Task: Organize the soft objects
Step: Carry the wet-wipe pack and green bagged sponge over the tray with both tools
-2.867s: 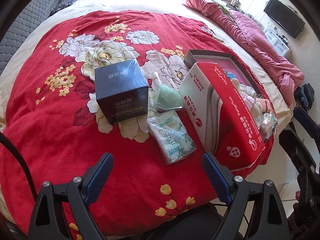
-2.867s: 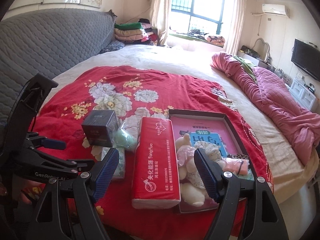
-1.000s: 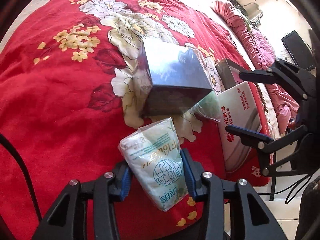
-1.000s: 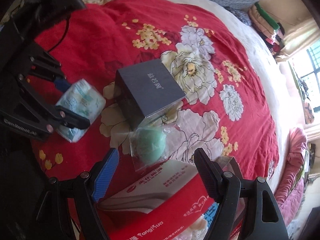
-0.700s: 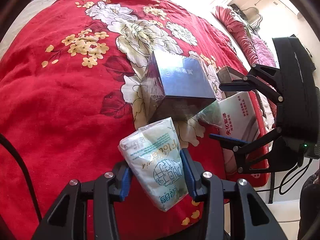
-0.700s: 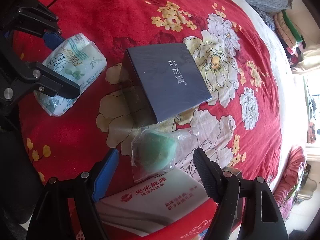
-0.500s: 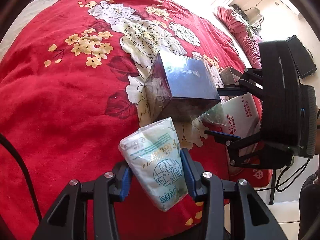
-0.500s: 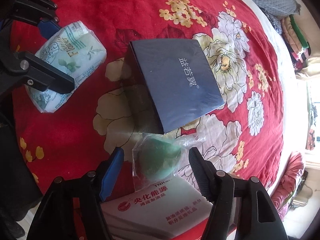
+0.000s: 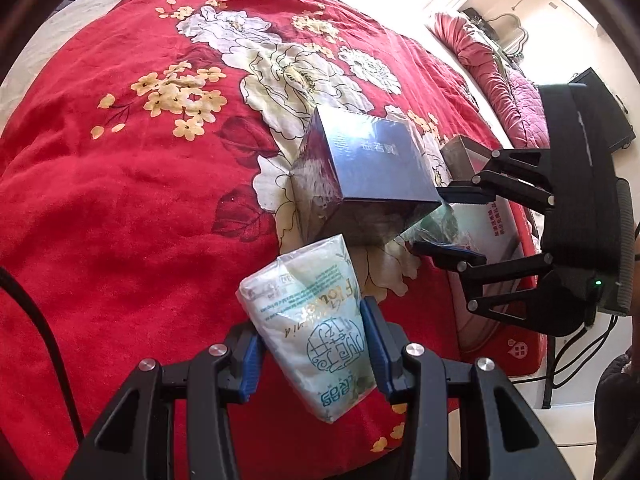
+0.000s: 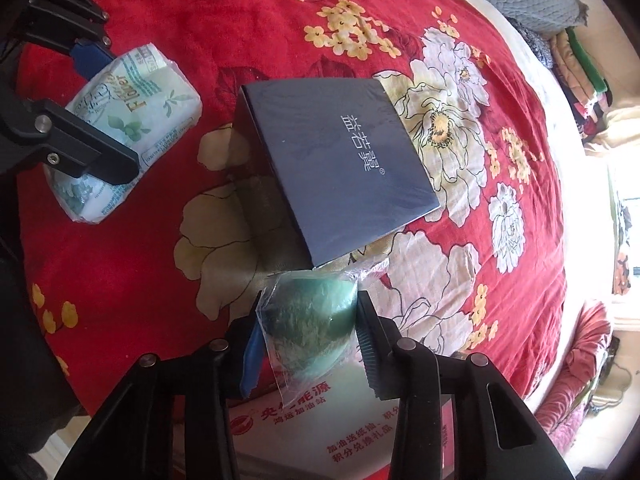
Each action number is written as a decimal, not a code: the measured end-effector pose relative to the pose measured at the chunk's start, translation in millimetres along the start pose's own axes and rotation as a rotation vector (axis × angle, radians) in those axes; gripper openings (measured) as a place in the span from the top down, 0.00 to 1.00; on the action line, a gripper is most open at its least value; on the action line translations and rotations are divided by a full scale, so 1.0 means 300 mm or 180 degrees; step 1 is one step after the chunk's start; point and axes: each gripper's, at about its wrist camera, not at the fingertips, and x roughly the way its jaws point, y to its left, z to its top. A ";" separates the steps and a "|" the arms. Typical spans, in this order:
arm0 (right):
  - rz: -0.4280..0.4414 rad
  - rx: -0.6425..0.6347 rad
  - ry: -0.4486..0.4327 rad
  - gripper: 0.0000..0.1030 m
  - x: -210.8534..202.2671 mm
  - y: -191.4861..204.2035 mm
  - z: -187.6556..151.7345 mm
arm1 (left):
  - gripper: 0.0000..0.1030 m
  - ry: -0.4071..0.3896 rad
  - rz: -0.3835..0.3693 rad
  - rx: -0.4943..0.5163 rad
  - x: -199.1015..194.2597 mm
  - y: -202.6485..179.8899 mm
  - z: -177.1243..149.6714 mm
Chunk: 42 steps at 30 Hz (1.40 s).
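A white-and-green tissue pack (image 9: 308, 280) hangs above the red floral blanket (image 9: 120, 200), and my left gripper (image 9: 312, 332) is shut on its lower half. The right wrist view shows that pack (image 10: 132, 116) at upper left in the left gripper (image 10: 120, 114). A green sponge in a clear bag (image 10: 316, 316) lies between the dark blue box (image 10: 336, 168) and the red tissue box (image 10: 340, 420). My right gripper (image 10: 308, 332) points down over it with its jaws closing, and both pads touch the bag. In the left wrist view the right gripper (image 9: 430, 220) straddles the sponge (image 9: 436, 224).
The dark blue box (image 9: 372, 160) stands mid-blanket, right against the sponge. Behind the red tissue box (image 9: 488, 232) is a dark-rimmed tray (image 9: 464, 156). A pink quilt (image 9: 500, 76) lies bunched at the far right, and the bed edge is close beside the red box.
The right gripper came down over the green sponge and its jaws narrowed from wide apart onto the bag. The left gripper, open earlier, now keeps the tissue pack lifted.
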 end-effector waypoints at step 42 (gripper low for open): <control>-0.0479 0.3188 -0.1623 0.59 -0.692 0.073 -0.574 | 0.56 -0.0497 -0.0194 0.0855 -0.304 -0.483 -0.055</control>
